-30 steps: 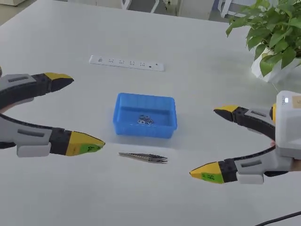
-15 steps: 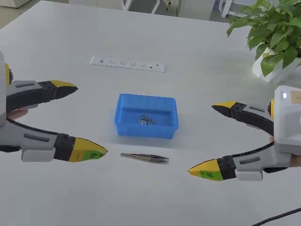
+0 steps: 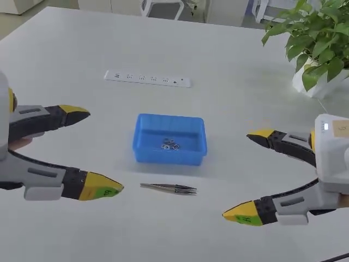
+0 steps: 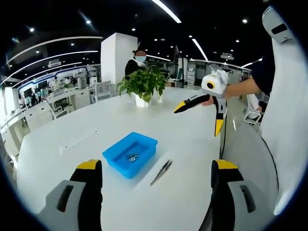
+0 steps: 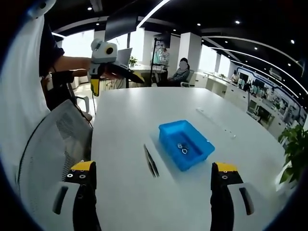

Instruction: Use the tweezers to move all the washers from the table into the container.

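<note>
The white table (image 3: 245,109) carries everything, with a potted plant (image 3: 316,38) at 2 o'clock from the blue container (image 3: 169,156). The left gripper (image 3: 103,151) hovers at 9 o'clock of the container and the right gripper (image 3: 235,174) at 4 o'clock. Both stand with jaws spread wide, holding nothing. A power strip (image 3: 147,78) lies at 12 o'clock, well apart. The tweezers (image 3: 168,188) rest flat on the table just beside the container at 6 o'clock, in neither gripper. A small cluster of washers (image 3: 169,145) sits inside the container. The tabletop around it looks bare of washers, so the moving seems done, though 1 so small could escape notice.
</note>
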The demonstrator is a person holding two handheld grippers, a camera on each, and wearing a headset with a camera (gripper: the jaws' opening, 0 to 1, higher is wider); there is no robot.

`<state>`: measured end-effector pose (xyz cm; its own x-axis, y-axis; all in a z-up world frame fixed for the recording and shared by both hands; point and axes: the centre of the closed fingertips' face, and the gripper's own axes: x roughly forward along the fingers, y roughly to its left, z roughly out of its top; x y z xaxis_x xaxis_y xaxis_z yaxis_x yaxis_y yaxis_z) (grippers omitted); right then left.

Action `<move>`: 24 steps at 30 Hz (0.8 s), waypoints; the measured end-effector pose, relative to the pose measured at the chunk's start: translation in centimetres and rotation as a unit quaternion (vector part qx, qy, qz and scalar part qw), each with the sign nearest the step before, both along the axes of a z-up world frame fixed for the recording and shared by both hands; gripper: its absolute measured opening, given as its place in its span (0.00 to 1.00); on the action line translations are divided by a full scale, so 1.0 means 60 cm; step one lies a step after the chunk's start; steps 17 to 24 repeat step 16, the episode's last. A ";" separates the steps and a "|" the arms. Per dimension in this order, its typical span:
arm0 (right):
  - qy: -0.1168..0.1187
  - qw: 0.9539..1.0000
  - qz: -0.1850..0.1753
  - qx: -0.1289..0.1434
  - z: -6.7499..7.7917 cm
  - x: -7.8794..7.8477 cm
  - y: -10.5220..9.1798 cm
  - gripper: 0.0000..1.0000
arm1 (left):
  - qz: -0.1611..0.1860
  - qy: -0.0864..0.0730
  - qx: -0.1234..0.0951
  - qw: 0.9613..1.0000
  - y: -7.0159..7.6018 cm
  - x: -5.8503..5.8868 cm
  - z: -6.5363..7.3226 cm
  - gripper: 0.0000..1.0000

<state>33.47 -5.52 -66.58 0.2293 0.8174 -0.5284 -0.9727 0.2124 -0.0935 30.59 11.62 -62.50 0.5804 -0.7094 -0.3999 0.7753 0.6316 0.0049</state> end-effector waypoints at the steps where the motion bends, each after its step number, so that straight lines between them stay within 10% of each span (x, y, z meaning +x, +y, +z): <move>1: -0.002 1.000 -0.001 -0.002 0.000 0.001 -0.001 1.00 | -0.002 0.004 0.005 1.000 -0.001 -0.002 -0.004 0.99; 24: -0.009 1.000 -0.016 0.007 0.009 0.007 -0.004 1.00 | -0.008 0.011 0.004 1.000 -0.015 -0.002 0.000 0.99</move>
